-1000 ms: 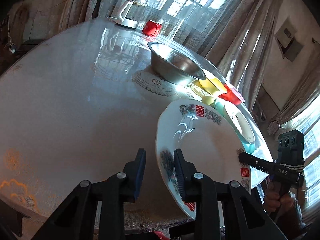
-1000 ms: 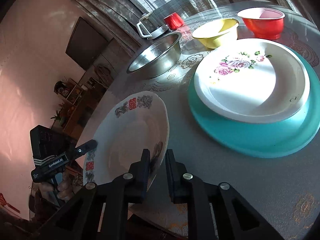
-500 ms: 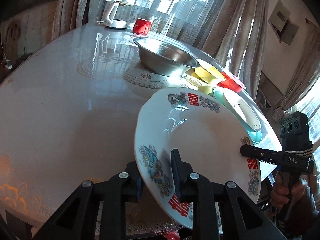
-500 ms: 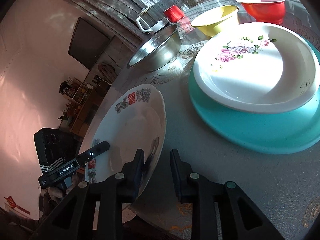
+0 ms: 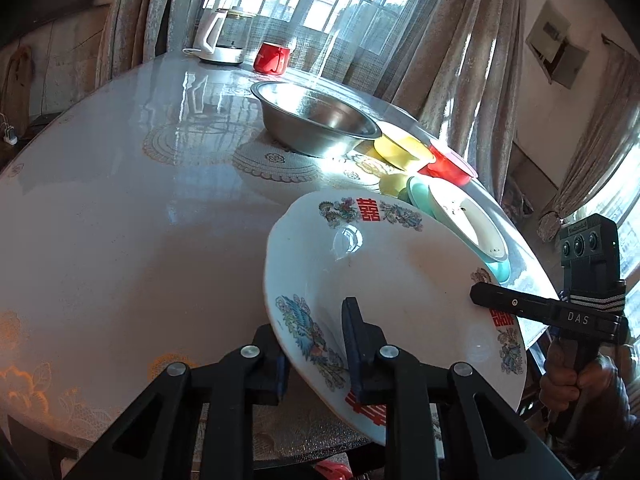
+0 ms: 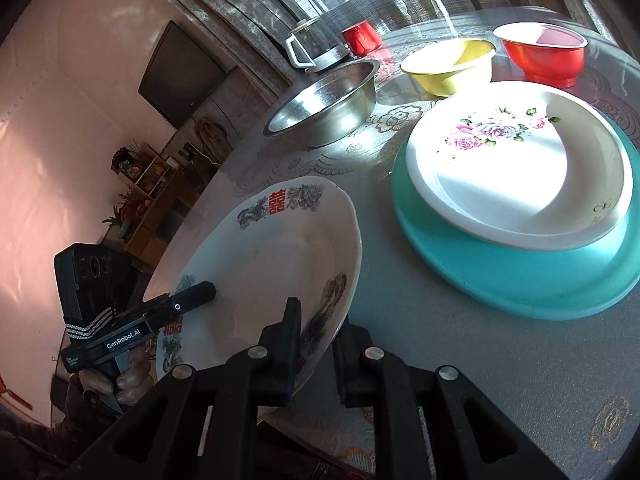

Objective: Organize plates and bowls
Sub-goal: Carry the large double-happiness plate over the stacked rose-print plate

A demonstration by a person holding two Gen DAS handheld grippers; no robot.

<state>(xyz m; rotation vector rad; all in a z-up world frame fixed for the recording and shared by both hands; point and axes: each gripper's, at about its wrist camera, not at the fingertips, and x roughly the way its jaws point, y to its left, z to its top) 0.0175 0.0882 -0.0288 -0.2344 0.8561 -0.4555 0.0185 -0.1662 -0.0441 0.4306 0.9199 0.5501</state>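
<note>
A white plate with red characters and bird prints point(image 5: 400, 272) point(image 6: 272, 256) hangs tilted over the table's near edge. My left gripper point(image 5: 312, 332) is shut on its near left rim, one finger under it and one on top. My right gripper point(image 6: 320, 320) straddles the opposite rim, its jaws closing on it with the pads against the rim. Each gripper also shows in the other view, the right gripper point(image 5: 480, 294) and the left gripper point(image 6: 208, 292), both reaching onto the plate. A white flowered plate point(image 6: 520, 164) lies on a teal plate point(image 6: 520, 276).
On the round table point(image 5: 120, 220) stand a steel bowl point(image 5: 316, 120), a yellow bowl point(image 6: 448, 64) and a red bowl point(image 6: 540, 54). A kettle point(image 5: 220, 36) and a red mug point(image 5: 272, 58) sit at the far edge by the curtained window.
My left gripper closed on the plate's rim. The right gripper's jaws widened, then closed on the opposite rim. The plate has tilted up from the table.
</note>
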